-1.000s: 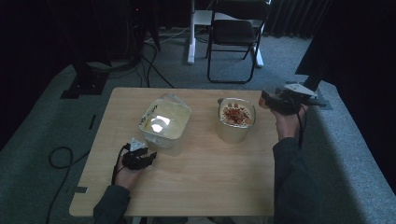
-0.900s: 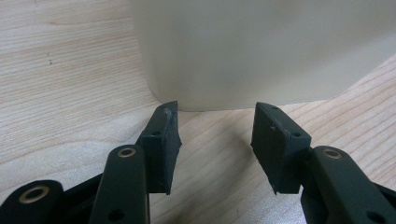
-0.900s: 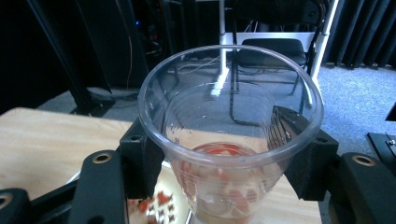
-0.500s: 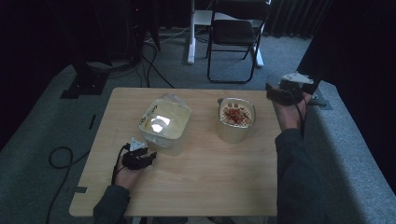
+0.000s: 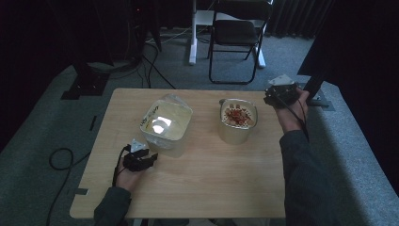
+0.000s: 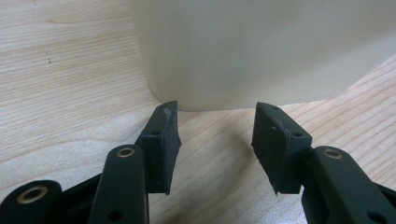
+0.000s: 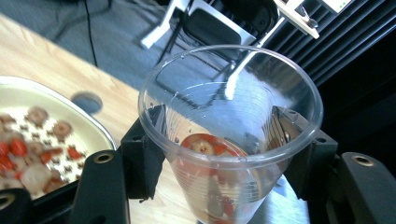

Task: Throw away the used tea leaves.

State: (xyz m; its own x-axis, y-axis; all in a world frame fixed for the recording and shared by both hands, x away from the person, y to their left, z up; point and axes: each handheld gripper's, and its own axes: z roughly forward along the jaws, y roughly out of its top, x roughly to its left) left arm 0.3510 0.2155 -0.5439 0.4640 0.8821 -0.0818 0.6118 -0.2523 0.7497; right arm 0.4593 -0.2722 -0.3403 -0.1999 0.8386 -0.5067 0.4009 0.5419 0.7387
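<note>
My right gripper (image 5: 277,94) hangs over the table's far right corner, just right of a pale tub (image 5: 239,120) of red and white pieces. In the right gripper view, my right gripper (image 7: 224,144) is shut on a clear plastic cup (image 7: 229,112), which is tilted and has a few red and white pieces at its bottom. The same tub (image 7: 32,135) lies to its left. My left gripper (image 5: 139,158) rests on the table at the near left corner of a translucent square tub (image 5: 167,123). Its jaws stand open (image 6: 217,114), empty, just short of the tub's wall (image 6: 261,46).
The wooden table (image 5: 197,188) has bare room along its near half. A black folding chair (image 5: 237,33) and white desk legs stand on the grey carpet beyond the far edge. Cables trail on the floor at the left.
My right gripper has drifted a little up and toward the far side with the cup still in it. The left gripper and both tubs have stayed put.
</note>
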